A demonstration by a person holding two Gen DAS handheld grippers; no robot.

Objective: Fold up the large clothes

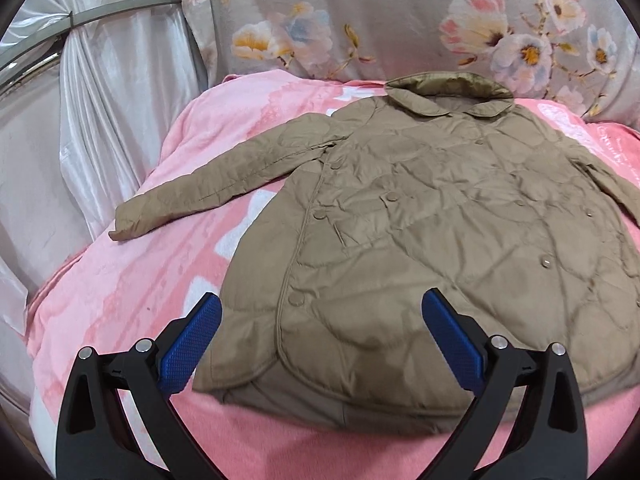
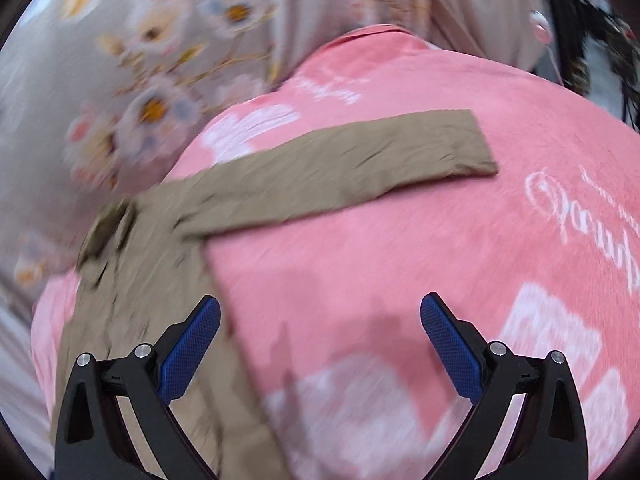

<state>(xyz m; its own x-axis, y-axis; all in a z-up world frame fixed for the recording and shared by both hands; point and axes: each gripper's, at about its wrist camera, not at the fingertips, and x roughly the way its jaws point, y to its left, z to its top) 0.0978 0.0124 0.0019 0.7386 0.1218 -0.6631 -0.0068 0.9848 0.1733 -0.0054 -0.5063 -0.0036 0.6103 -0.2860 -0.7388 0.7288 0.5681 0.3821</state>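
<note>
A tan quilted coat [image 1: 420, 224] lies flat, front up and buttoned, on a pink blanket [image 1: 140, 280], collar at the far end. Its left sleeve [image 1: 212, 192] stretches out to the left. My left gripper [image 1: 320, 312] is open and empty, above the coat's near hem. In the right wrist view, which is blurred, the coat's other sleeve [image 2: 340, 160] stretches out to the right over the blanket [image 2: 400, 260], and the coat's side edge [image 2: 160, 280] runs down the left. My right gripper [image 2: 320, 316] is open and empty, above the blanket beside that edge.
A grey floral cloth [image 1: 400, 20] stands behind the bed. A white satin curtain [image 1: 100, 100] with a metal rail hangs at the left. Dark patterned fabric [image 2: 592, 40] sits at the far right. The blanket drops away at its left edge.
</note>
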